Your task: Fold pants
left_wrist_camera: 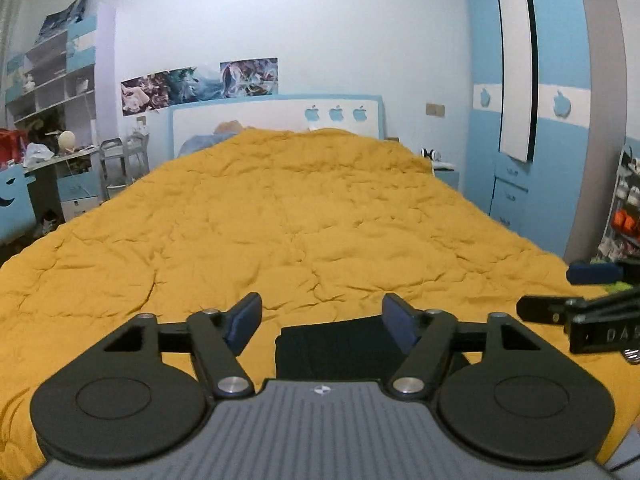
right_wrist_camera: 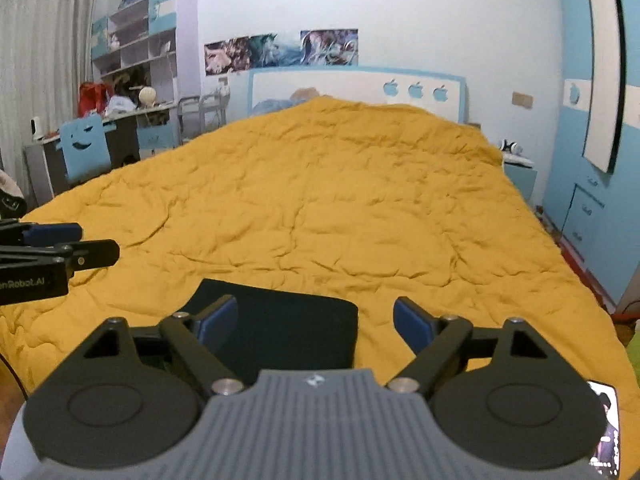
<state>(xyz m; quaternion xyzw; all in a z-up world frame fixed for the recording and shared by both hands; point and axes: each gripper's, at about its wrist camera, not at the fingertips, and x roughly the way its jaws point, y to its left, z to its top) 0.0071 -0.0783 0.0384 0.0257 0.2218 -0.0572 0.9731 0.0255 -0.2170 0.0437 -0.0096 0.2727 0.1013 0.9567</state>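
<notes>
The pants (right_wrist_camera: 280, 332) lie folded into a dark, flat rectangle on the yellow quilt (right_wrist_camera: 320, 208), near the foot of the bed and far from the headboard (right_wrist_camera: 360, 88). In the left wrist view the pants (left_wrist_camera: 336, 346) show just below and between that tool's fingers.

The left hand-held gripper (left_wrist_camera: 322, 322) is released, its jaws spread wide above the pants, the blue pads (left_wrist_camera: 244, 320) clear of the cloth. The right hand-held gripper (right_wrist_camera: 314, 322) is likewise released, jaws wide, nothing pinched between them; the right part of the pants sits under its left finger, while its right finger hangs over bare quilt.

Each tool shows at the edge of the other's view, side by side over the foot of the bed. A phone (right_wrist_camera: 606, 428) lies on the quilt, to the right of the pants.
</notes>
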